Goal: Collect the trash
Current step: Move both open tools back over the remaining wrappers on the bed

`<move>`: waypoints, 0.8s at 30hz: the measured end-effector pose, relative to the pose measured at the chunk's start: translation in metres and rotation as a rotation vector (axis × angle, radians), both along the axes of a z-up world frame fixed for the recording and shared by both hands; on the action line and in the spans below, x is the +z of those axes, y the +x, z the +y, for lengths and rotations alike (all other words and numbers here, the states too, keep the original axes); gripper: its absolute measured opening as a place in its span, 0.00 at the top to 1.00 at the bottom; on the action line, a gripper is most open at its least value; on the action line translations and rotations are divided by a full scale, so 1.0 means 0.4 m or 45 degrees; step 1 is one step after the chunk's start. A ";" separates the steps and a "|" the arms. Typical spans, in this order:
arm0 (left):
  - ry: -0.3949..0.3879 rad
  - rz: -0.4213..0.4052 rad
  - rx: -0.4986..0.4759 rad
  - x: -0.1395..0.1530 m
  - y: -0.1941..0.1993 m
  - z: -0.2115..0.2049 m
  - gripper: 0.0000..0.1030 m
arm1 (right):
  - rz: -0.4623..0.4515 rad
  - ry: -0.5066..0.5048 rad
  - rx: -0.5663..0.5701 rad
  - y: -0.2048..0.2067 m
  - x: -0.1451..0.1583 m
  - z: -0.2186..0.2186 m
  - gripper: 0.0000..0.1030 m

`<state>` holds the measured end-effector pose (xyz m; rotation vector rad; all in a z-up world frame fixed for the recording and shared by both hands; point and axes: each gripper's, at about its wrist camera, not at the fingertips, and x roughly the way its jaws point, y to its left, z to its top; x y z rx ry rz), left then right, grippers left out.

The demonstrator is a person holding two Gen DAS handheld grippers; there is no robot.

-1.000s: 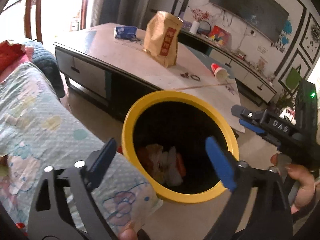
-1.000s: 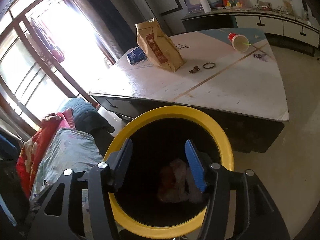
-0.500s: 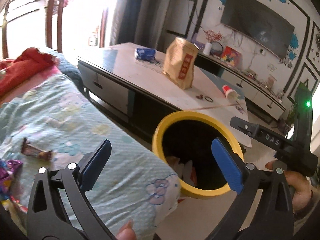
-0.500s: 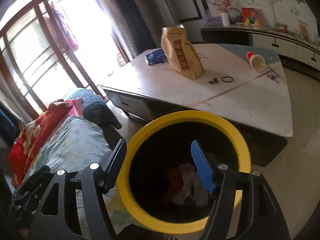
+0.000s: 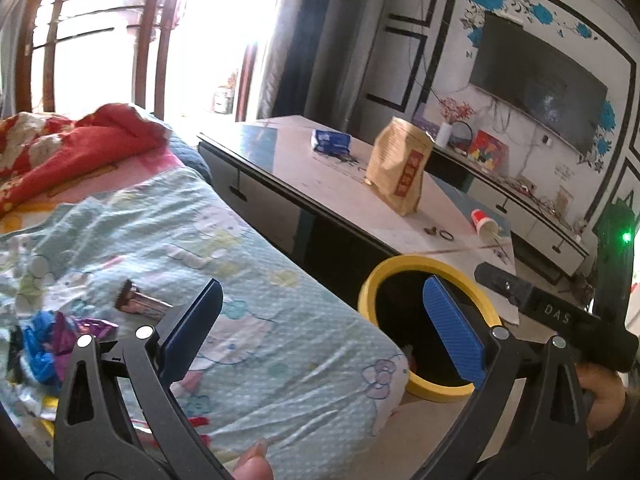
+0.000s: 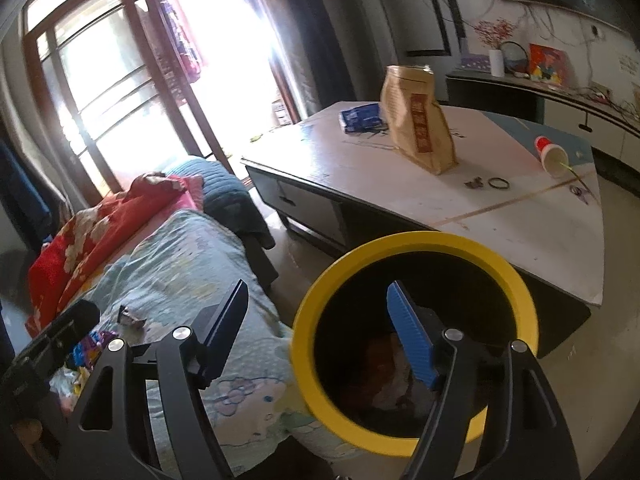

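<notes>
A yellow-rimmed black trash bin [image 5: 404, 268] [image 6: 420, 242] stands on the floor between the bed and the low table, with crumpled trash [image 6: 390, 372] at its bottom. On the bed's pale blue sheet lies a brown candy wrapper [image 5: 142, 305] [image 6: 130, 318], beside a pile of blue and purple wrappers [image 5: 48, 340] [image 6: 90, 346]. My left gripper [image 5: 320, 324] hangs open over the bed's edge, empty, with the wrappers to its left. My right gripper [image 6: 318, 330] is open and empty above the bin's near rim.
The low table [image 6: 500, 216] holds a brown paper bag [image 6: 416, 132], a blue packet [image 6: 360, 116], a tipped red cup [image 6: 552, 156] and small bits. Red bedding [image 5: 80, 148] is heaped at the bed's far end. A TV cabinet [image 5: 532, 208] lines the wall.
Both grippers have pulled back from over the bin and swung left toward the bed. The wrappers on the sheet have come into view. Both stay open.
</notes>
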<state>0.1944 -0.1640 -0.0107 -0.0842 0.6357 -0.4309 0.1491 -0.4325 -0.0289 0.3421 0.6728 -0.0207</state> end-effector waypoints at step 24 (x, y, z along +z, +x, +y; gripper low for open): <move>-0.073 -0.056 0.274 0.027 -0.041 0.241 0.10 | -0.034 -0.095 0.340 -0.005 0.049 0.287 0.28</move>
